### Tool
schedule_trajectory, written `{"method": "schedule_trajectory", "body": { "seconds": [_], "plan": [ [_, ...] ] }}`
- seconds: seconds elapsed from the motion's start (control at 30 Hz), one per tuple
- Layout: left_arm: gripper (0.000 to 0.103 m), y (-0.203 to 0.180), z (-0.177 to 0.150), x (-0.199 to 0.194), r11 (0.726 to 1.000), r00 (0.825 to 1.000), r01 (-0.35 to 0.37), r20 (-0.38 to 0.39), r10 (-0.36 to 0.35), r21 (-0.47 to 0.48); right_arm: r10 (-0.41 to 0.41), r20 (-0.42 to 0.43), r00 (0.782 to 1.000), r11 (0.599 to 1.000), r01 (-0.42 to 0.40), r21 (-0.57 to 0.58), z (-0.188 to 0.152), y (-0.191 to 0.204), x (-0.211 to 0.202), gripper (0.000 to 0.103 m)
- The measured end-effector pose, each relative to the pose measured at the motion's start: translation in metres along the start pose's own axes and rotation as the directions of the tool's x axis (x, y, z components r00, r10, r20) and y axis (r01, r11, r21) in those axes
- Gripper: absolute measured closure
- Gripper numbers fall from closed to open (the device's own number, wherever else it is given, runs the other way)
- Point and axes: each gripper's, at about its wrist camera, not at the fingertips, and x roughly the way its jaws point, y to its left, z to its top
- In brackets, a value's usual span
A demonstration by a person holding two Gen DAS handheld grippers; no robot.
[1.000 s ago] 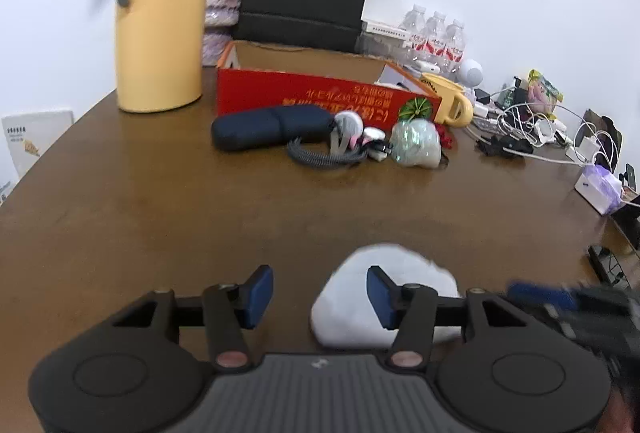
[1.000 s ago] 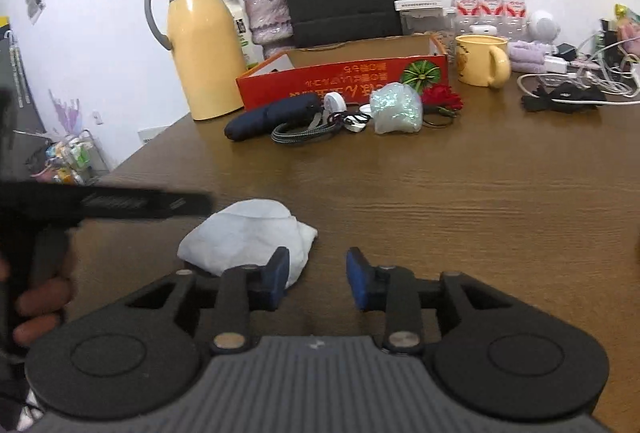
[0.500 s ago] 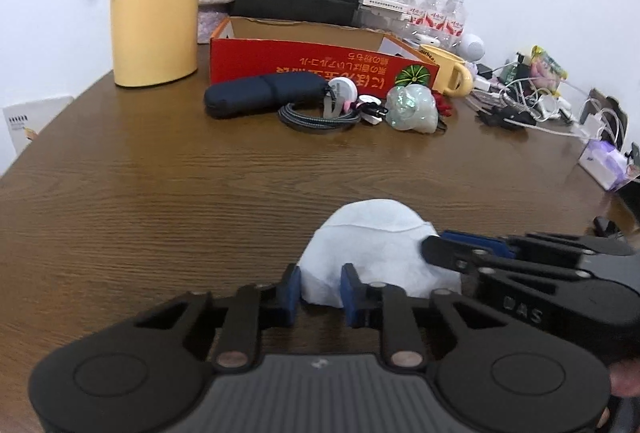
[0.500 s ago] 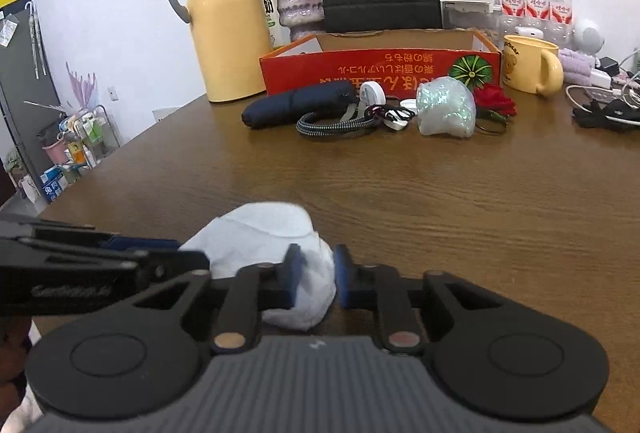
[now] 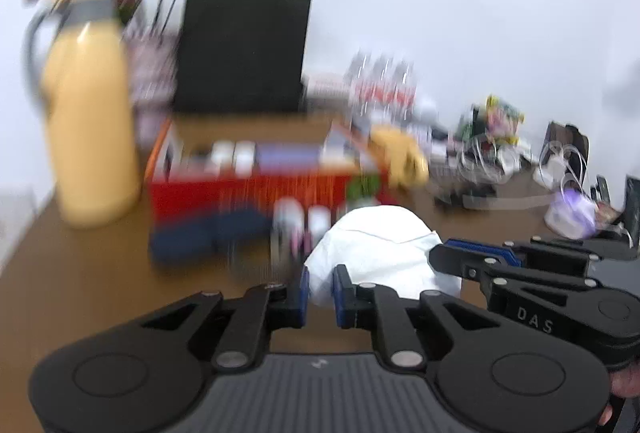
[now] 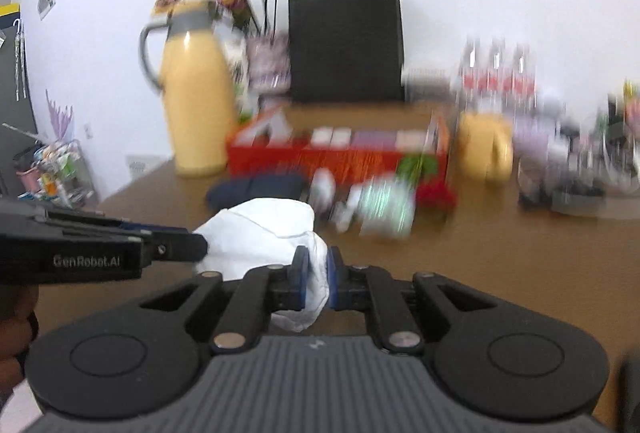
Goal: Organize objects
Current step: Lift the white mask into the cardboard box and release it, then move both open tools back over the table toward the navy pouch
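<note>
Everything behind is smeared by motion blur (the red box [image 6: 340, 157] and yellow jug [image 6: 196, 97] remain recognisable). The crumpled white cloth [image 6: 264, 233], lower centre of both views, is pinched by both nearly closed grippers: left gripper [image 5: 320, 291], right gripper [image 6: 316, 283].

My right gripper [image 6: 314, 279] pinches a fold of the white cloth [image 6: 260, 233] between its blue pads, and my left gripper [image 6: 172, 247] grips the cloth's other side. Behind, blurred, I see a yellow jug [image 6: 198, 113] beside a red box [image 6: 340, 153] on the brown table [image 6: 500, 253].
</note>
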Motion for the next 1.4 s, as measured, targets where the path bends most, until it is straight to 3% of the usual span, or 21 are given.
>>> {"method": "schedule_trajectory", "body": {
  "seconds": [0.1, 0.27, 0.37, 0.5, 0.57, 0.6, 0.67, 0.83, 0.93, 1.03, 1.13, 1.17, 1.23, 1.4],
  "plan": [
    [0.092, 0.011, 0.054, 0.047, 0.998, 0.998, -0.05, 0.041, 0.048, 0.041, 0.002, 0.021, 1.0, 1.0, -0.003, 0.023, 0.058, -0.022, 0.055, 0.093],
    [0.092, 0.058, 0.107, 0.135, 0.99, 0.992, -0.122, 0.007, 0.123, -0.07, 0.07, -0.066, 0.995, 0.993, -0.063, 0.102, 0.117, -0.05, 0.175, 0.093],
    [0.092, 0.083, 0.108, 0.182, 0.984, 0.99, -0.131, -0.074, 0.122, -0.117, 0.039, -0.166, 0.985, 0.998, -0.029, 0.062, 0.119, -0.047, 0.239, 0.092],
    [0.087, 0.092, 0.096, 0.221, 0.969, 0.959, -0.233, -0.183, 0.216, -0.078, 0.055, -0.312, 0.948, 0.998, -0.044, 0.044, 0.106, -0.043, 0.295, 0.088],
    [0.079, 0.094, 0.097, 0.222, 0.977, 0.964, -0.201, -0.193, 0.184, -0.073, 0.01, -0.311, 0.95, 1.0, -0.003, 0.024, 0.101, -0.042, 0.298, 0.084],
    [0.075, 0.094, 0.1, 0.218, 0.98, 0.97, -0.183, -0.176, 0.167, -0.083, 0.001, -0.295, 0.955, 1.0, 0.008, 0.029, 0.101, -0.044, 0.295, 0.072],
    [0.055, 0.097, 0.103, 0.205, 0.98, 0.977, -0.177, -0.135, 0.165, -0.087, 0.019, -0.256, 0.967, 0.997, 0.0, 0.073, 0.107, -0.053, 0.285, 0.047],
    [0.047, 0.104, 0.111, 0.161, 0.971, 0.98, -0.197, -0.063, 0.19, -0.138, -0.029, -0.216, 0.976, 0.997, 0.043, 0.058, 0.128, -0.062, 0.251, 0.046],
    [0.04, 0.1, 0.107, 0.128, 0.962, 0.977, -0.215, -0.033, 0.213, -0.167, -0.041, -0.196, 0.98, 0.998, 0.049, 0.037, 0.133, -0.062, 0.218, 0.041],
    [0.037, 0.084, 0.1, 0.09, 0.966, 0.975, -0.22, -0.009, 0.221, -0.134, -0.05, -0.151, 0.987, 0.998, 0.056, 0.032, 0.127, -0.058, 0.172, 0.032],
    [0.012, 0.065, 0.072, 0.039, 0.966, 0.968, -0.225, 0.081, 0.236, -0.126, -0.033, -0.088, 0.996, 0.999, 0.036, 0.024, 0.1, -0.049, 0.112, 0.02],
    [0.008, 0.057, 0.057, 0.023, 0.962, 0.96, -0.242, 0.114, 0.257, -0.128, -0.024, -0.064, 0.998, 1.0, 0.025, 0.011, 0.084, -0.044, 0.088, 0.017],
    [0.008, 0.042, 0.024, -0.004, 0.956, 0.952, -0.276, 0.109, 0.286, -0.097, -0.028, -0.059, 0.998, 1.0, 0.027, -0.012, 0.054, -0.035, 0.051, 0.017],
    [0.008, 0.019, -0.057, -0.06, 0.965, 0.971, -0.238, -0.013, 0.238, -0.111, 0.025, -0.099, 0.995, 0.999, -0.022, 0.026, -0.028, -0.021, -0.044, 0.006]
  ]
}}
